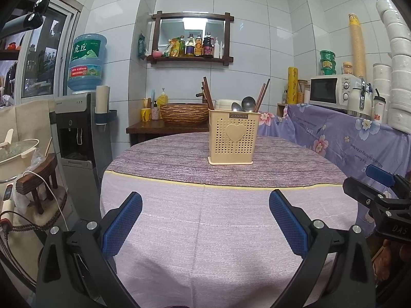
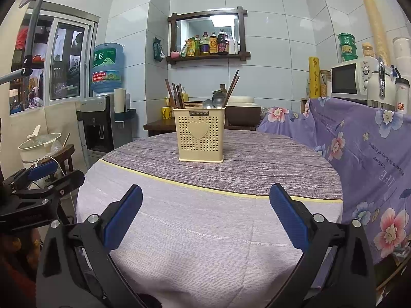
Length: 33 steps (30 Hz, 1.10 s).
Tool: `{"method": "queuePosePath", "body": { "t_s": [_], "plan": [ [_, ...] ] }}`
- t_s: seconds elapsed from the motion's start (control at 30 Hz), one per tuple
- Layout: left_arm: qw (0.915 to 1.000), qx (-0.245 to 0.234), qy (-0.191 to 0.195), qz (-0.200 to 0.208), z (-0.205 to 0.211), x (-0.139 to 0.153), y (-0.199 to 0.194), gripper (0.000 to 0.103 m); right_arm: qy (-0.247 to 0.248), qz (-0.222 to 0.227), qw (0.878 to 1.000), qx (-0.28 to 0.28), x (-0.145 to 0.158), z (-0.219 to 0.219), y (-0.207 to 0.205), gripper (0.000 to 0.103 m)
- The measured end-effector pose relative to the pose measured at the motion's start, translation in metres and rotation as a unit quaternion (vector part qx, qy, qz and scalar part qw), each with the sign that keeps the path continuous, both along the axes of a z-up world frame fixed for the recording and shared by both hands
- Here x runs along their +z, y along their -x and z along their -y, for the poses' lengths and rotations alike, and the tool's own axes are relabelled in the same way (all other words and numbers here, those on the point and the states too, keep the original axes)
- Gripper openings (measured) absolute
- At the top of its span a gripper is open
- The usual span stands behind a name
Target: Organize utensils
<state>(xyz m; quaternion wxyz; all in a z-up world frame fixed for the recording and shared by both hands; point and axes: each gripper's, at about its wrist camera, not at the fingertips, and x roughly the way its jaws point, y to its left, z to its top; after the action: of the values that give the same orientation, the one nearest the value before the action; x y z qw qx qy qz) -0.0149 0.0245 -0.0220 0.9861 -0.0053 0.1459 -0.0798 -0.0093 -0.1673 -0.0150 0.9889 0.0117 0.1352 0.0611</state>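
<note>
Beyond the yellow stripe on the counter, the cream utensil holder is standing upright, with chopsticks and spoons already poking from its top — handles and bowls up, likely for easy reach. Both grippers are hovering short of the holder, the left gripper and right gripper each spread wide and gripping nothing — no loose utensil is showing near the holder.
</note>
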Motion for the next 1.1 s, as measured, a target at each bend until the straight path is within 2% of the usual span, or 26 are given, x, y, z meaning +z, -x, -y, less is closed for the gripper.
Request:
{"method": "queuePosePath", "body": {
  "t_s": [1.1],
  "plan": [
    [1.0,0.002,-0.002,-0.004,-0.0005,-0.0012,-0.0017,0.098,-0.004,-0.005,1.0,0.001,-0.0043,-0.0032,-0.0011,0.097]
  ]
}}
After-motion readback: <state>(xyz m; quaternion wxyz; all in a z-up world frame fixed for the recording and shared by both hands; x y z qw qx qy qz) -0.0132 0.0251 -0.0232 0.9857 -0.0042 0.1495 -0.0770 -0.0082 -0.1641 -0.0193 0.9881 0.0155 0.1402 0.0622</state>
